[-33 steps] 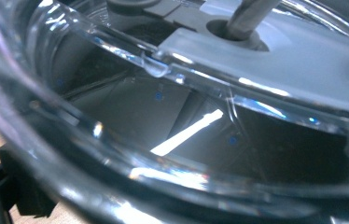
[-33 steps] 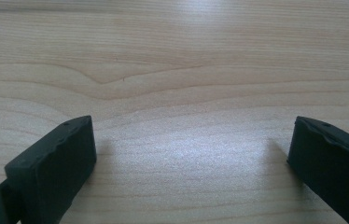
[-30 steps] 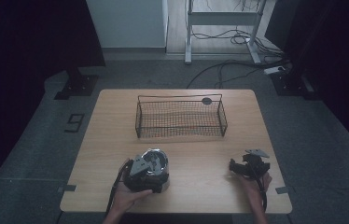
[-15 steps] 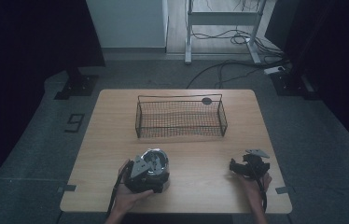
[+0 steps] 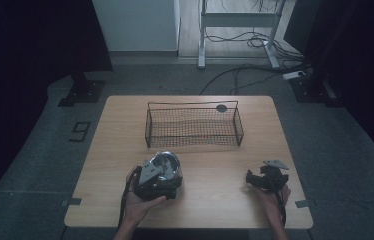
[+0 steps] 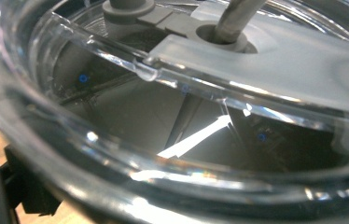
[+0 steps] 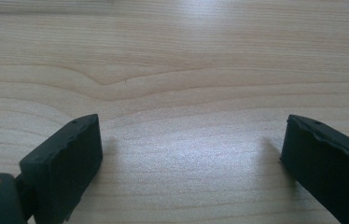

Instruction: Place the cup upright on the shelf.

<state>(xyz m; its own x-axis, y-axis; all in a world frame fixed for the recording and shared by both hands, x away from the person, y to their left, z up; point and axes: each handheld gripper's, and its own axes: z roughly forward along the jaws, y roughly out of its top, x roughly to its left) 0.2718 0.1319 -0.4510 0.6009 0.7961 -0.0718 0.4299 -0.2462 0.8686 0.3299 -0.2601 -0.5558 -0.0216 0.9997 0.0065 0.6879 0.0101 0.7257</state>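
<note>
A clear round container (image 5: 165, 164) with a grey fitting and a metal rod on its lid (image 6: 219, 35) sits at the front left of the wooden table (image 5: 215, 165). My left gripper (image 5: 159, 175) holds it between its jaws, with a hand behind. One black jaw shows at the lower left of the left gripper view, against the container's wall (image 6: 70, 140). My right gripper (image 5: 253, 179) rests at the front right, pointing left. It (image 7: 191, 154) is open, its jaws wide apart over bare wood.
A black wire basket (image 5: 150, 131) stands across the far middle of the table, with a small dark disc (image 5: 221, 108) at its back rim. Cables (image 5: 255, 37) and a metal stand lie on the floor beyond the table.
</note>
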